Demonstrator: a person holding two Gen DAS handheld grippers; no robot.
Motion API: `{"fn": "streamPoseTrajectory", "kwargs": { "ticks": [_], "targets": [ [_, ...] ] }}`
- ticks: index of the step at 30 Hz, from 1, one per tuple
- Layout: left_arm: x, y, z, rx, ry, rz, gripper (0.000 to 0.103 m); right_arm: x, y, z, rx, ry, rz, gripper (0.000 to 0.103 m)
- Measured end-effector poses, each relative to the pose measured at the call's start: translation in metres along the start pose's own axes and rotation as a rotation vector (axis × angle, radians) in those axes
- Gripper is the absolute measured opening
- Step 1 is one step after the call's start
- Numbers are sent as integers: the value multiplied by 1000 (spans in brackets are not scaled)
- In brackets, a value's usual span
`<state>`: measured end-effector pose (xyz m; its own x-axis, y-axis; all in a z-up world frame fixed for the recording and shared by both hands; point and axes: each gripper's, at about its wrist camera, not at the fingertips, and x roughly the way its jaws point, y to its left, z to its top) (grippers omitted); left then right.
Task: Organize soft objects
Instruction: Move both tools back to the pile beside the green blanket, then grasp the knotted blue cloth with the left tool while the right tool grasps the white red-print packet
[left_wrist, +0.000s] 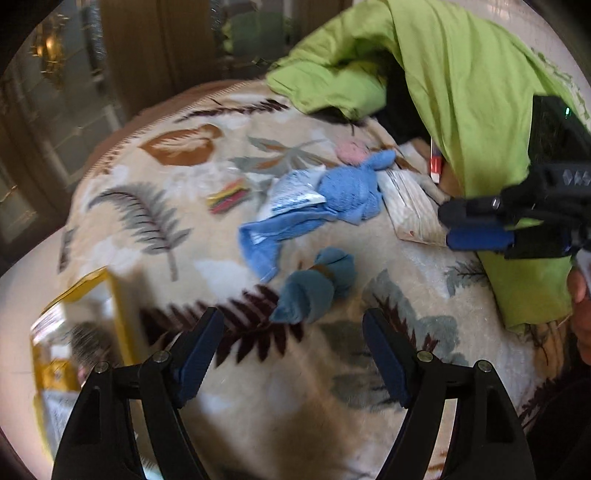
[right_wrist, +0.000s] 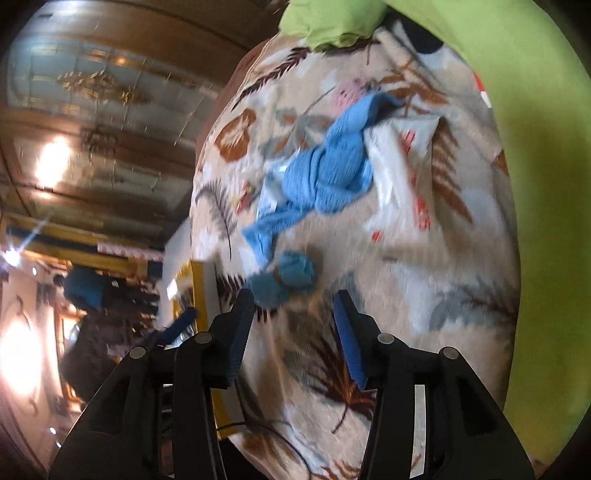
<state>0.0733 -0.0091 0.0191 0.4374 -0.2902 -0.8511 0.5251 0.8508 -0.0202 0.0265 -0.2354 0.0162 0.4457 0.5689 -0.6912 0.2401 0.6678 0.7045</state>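
- Surface: a bed covered by a cream blanket (left_wrist: 258, 387) printed with brown, grey and dark leaf motifs; all loose items lie on it.
- Rolled sock (left_wrist: 314, 288): a teal-blue bundle, bound round its middle by a darker band, lying on the blanket just beyond the fingertips of both grippers; nothing touches it. In the right wrist view it sits just past the gripper's left finger.
- Blue cloth (left_wrist: 332, 199): a light-blue towel-like piece, bunched at one end and trailing a flat strip toward the rolled sock; the two lie near each other, and whether they touch cannot be told.
- Plastic packets: a crinkled pale-blue packet (left_wrist: 295, 192) partly under the blue cloth, and a white packet (right_wrist: 402, 173) with red marks beside the cloth's bunched end.
- Pink item (left_wrist: 351, 151): small and soft-looking, just behind the blue cloth; blurred.
- Striped item (left_wrist: 229, 197): small, with red, yellow and dark bands, lying apart on the blanket.
- Green fabric (left_wrist: 472, 92): a large lime-green cloth heaped along the far and right edges of the bed.
- Yellow-framed object (left_wrist: 74, 332): at the left border of the bed; contents blurred.
- Left gripper (left_wrist: 293, 350): jaws spread wide, empty, pointing down at the blanket near the rolled sock.
- Right gripper (right_wrist: 293, 325): jaws parted to a moderate gap, empty; also visible at the right edge of the left wrist view, with part of a hand (left_wrist: 580, 314) below it.
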Motion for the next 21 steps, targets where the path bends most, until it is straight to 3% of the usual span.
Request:
{"fn": "streamPoseTrajectory", "kwargs": {
  "ticks": [14,18,21],
  "targets": [
    [49,-22,18,152,102,-49,78,-19,-24,30,87,-68,-6,45],
    [63,-26,21,152,131,-66,78,-20,-27,36,83,-85,-56,45],
    [70,-31,22,157,149,-82,78,-19,-27,41,56,-112,-143,47]
  ]
}}
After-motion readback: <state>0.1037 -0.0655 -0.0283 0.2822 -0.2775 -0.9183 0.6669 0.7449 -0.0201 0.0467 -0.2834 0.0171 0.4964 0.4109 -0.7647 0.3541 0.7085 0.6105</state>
